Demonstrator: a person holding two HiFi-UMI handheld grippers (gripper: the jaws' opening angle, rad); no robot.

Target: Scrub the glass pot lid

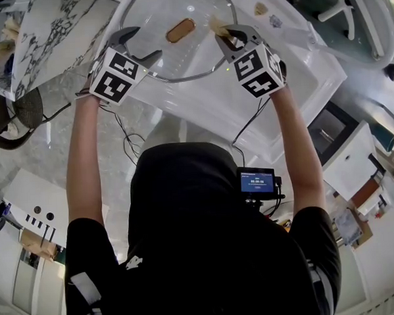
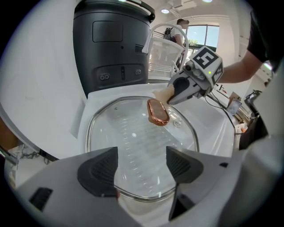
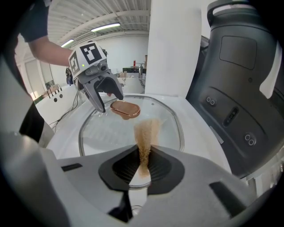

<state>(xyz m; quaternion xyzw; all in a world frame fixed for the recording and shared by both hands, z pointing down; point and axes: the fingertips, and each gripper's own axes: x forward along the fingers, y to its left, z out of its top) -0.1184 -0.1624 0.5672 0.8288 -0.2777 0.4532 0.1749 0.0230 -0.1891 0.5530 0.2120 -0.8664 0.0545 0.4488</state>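
**Fingers of the right gripper pinch a tan scrubber; left fingers stand apart**

The glass pot lid lies flat on the white tabletop at the person's 12 o'clock, its copper handle at the centre. In the head view the right gripper sits at the lid's 4 o'clock, the scrubber's frayed end reaching over the glass just beside the handle. The left gripper is at the lid's 8 o'clock and holds nothing, with the lid's near rim showing between its fingers. A black appliance stands behind the lid.
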